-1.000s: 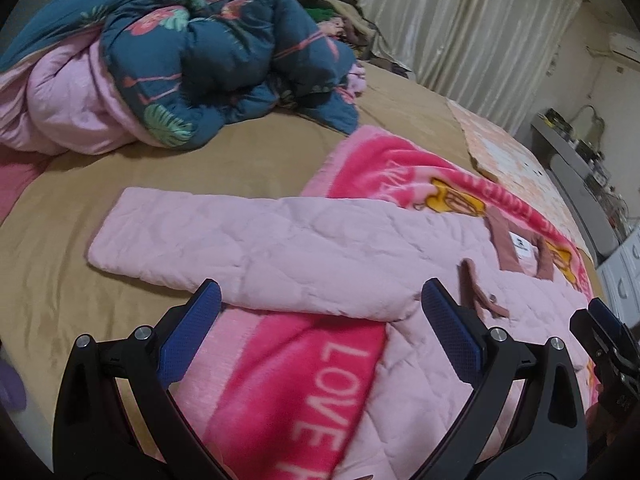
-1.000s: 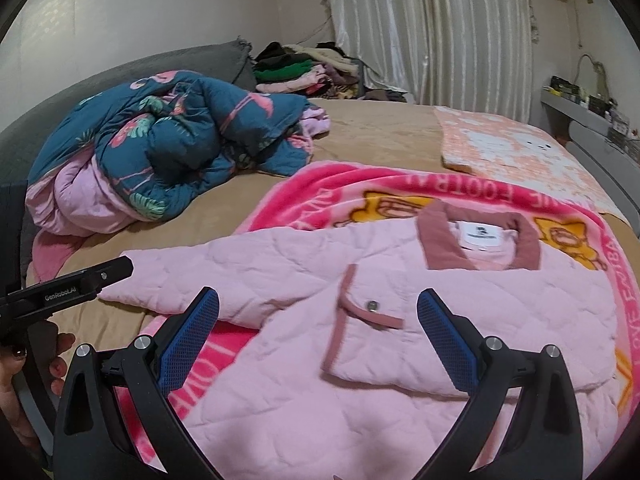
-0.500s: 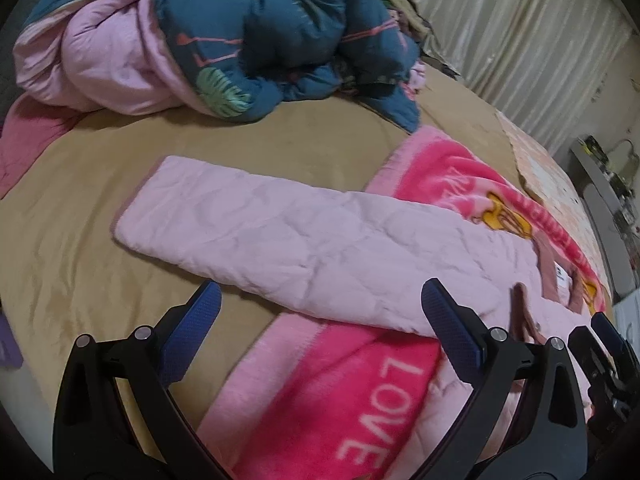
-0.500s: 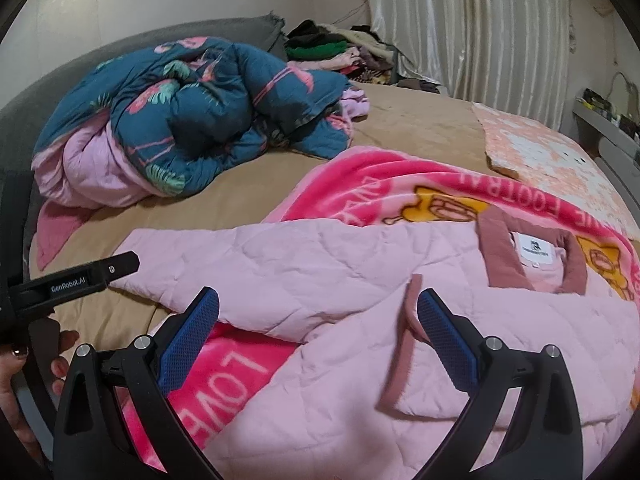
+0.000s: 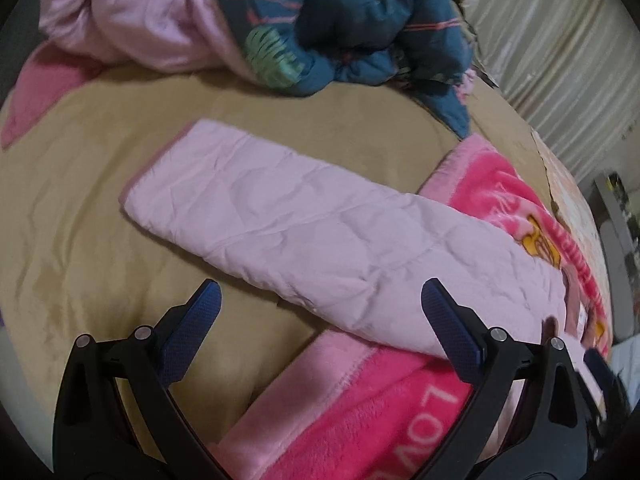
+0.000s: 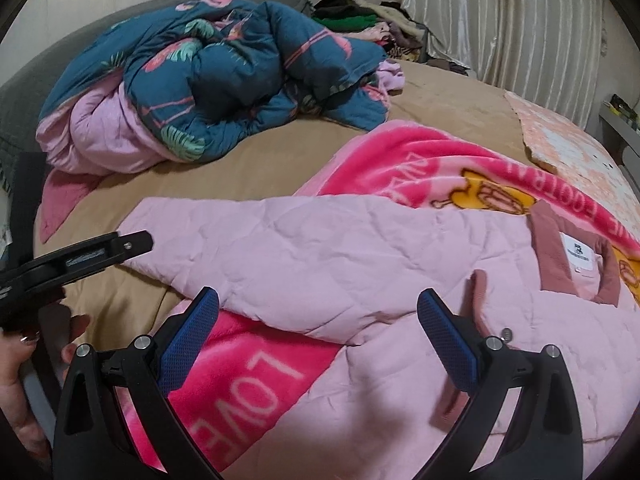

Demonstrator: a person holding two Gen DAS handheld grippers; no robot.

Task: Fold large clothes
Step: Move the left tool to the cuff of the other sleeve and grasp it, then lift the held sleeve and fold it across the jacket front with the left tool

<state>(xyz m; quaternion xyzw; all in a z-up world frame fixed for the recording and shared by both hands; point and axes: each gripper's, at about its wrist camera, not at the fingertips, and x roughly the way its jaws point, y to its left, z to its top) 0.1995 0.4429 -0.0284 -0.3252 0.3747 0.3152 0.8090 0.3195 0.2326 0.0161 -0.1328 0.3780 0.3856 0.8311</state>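
A pale pink quilted jacket (image 6: 400,280) with a dusty-rose collar (image 6: 548,248) lies flat on a bright pink blanket (image 6: 420,168) on the bed. Its left sleeve (image 5: 312,236) stretches out over the tan sheet, cuff end at the far left. My left gripper (image 5: 320,304) hovers open just short of the sleeve's near edge, nothing between its blue pads. My right gripper (image 6: 318,316) is open above the armpit area and the jacket front, also empty. The left gripper's black body (image 6: 76,260) shows at the left of the right wrist view, held by a hand (image 6: 24,360).
A bunched teal flamingo duvet (image 6: 224,68) with pink lining sits at the head of the bed. Piled clothes (image 6: 360,20) lie behind it near the curtains (image 6: 500,20). A peach patterned cloth (image 6: 572,152) covers the far right. Tan sheet (image 5: 80,220) lies bare left of the sleeve.
My left gripper has swung left and closer along the sleeve toward its cuff. The right gripper has shifted left from the chest toward the armpit. Both stay open; the jacket has not moved.
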